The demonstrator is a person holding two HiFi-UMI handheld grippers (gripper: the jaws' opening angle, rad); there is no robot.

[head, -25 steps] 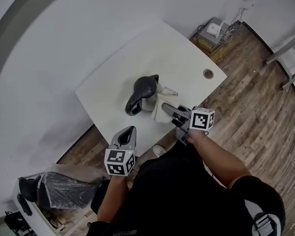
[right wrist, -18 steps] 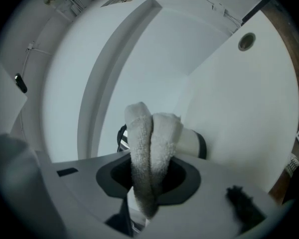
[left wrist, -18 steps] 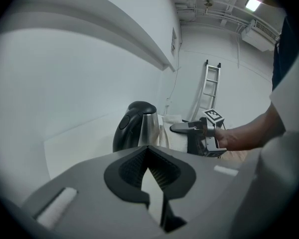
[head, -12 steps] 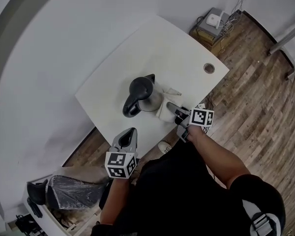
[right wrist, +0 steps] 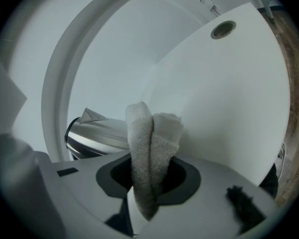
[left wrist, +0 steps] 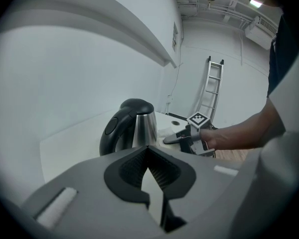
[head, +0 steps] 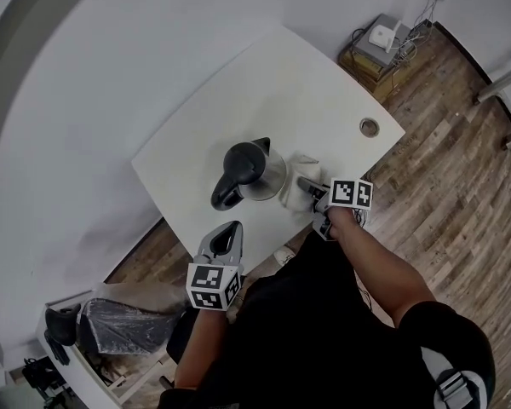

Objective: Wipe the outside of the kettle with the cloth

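Note:
A steel kettle [head: 254, 170] with a black lid and handle stands on the white table [head: 238, 92]. Its handle points toward the front left. My right gripper [head: 310, 186] is shut on a white cloth [head: 296, 180] and presses it against the kettle's right side. In the right gripper view the cloth [right wrist: 148, 136] bulges from between the jaws, and the kettle [right wrist: 94, 132] lies just behind it to the left. My left gripper [head: 225, 235] hovers at the table's front edge, shut and empty, a short way from the kettle [left wrist: 134, 126]. The left gripper view also shows the right gripper [left wrist: 175, 139].
A round cable hole [head: 370, 127] sits near the table's right corner. A box with a white device [head: 380, 43] stands on the wood floor beyond it. A chair draped in dark plastic [head: 111, 326] is at the lower left. A ladder [left wrist: 213, 91] leans on the far wall.
My right gripper has carried the cloth from the kettle's front right up along its right side. The left gripper has hardly moved.

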